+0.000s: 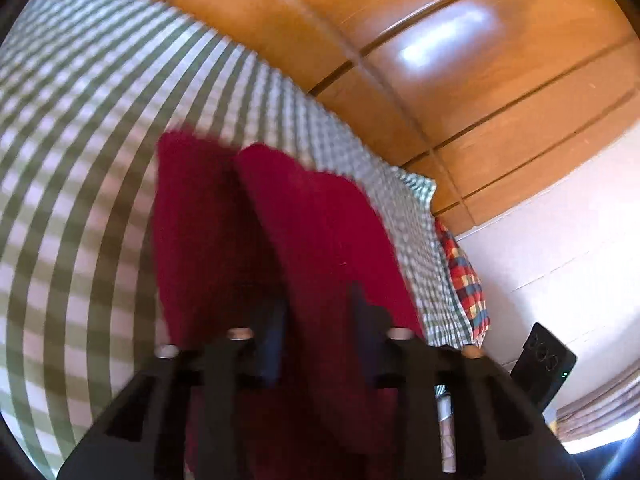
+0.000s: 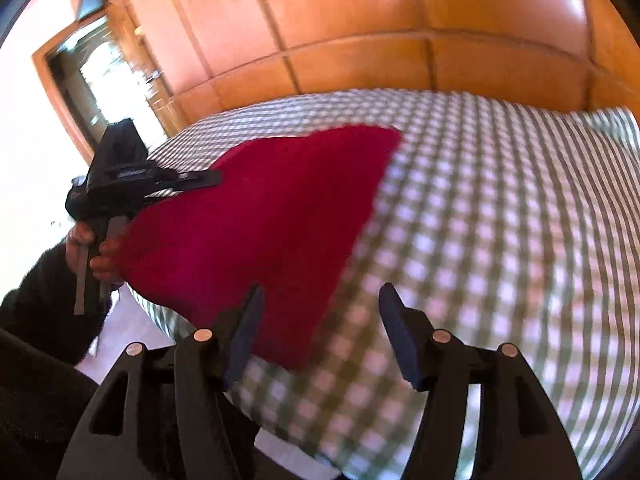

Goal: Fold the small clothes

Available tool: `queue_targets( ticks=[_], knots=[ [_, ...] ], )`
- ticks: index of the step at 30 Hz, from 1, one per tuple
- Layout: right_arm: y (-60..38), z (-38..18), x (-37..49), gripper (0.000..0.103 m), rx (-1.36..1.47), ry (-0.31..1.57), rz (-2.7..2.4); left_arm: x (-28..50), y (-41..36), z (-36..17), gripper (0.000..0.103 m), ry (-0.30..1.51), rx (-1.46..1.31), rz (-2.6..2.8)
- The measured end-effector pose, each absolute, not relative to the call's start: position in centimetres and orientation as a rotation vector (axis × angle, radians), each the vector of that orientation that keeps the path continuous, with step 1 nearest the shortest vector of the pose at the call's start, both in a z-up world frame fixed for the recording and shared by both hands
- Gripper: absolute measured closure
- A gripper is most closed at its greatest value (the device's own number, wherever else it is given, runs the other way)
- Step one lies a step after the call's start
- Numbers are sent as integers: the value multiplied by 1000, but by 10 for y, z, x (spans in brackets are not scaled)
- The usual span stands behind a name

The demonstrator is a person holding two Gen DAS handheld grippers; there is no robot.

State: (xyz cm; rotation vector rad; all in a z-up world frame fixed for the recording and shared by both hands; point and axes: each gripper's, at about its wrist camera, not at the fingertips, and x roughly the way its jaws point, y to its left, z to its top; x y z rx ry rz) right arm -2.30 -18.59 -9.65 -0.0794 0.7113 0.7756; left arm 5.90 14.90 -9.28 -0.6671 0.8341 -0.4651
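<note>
readable text: none | black device by the wall (image 1: 545, 364): faint round marks, too blurred to read | black handheld tool (image 2: 116, 172): label smeared, illegible

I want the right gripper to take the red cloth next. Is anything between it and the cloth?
Nothing visible: the right gripper stands open over the checked bedsheet, with the red cloth just beyond its left fingertip.

Dark red knit garment (image 2: 256, 236), partly folded, lying on the green-checked bedcover (image 2: 500, 240).
</note>
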Motion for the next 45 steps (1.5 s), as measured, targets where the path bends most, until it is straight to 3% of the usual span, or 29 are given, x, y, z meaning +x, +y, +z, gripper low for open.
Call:
queue_targets(
  ticks=[2,7,14,20,25,32,34,38,45],
  knots=[
    [-163,-93,-29,45,-147,668,805,49,145,-75,88,759,-613,-458],
    [-125,-106,-43,45,-206,658,868,13,140,-40,88,623,-492,-403],
    [-102,-133,-53,44,-316,622,831,21,161,-121,87,844,-531,-156],
    [-102,-127,-56,37,-361,619,825,12,138,-76,81,772,-405,-56],
    [-128,-89,-28,37,-180,665,881,-11,121,-43,81,613,-326,-106],
    [-116,-78,46,37,-29,710,780,16,98,-97,81,791,-263,-102],
    [-104,-87,69,37,4,736,741,11,97,-112,81,751,-221,-96],
    [-82,-127,94,36,-71,790,649,10,103,-117,81,742,-275,-115],
    [-73,-133,86,35,-153,712,603,4,98,-99,81,753,-208,-109]
  ],
)
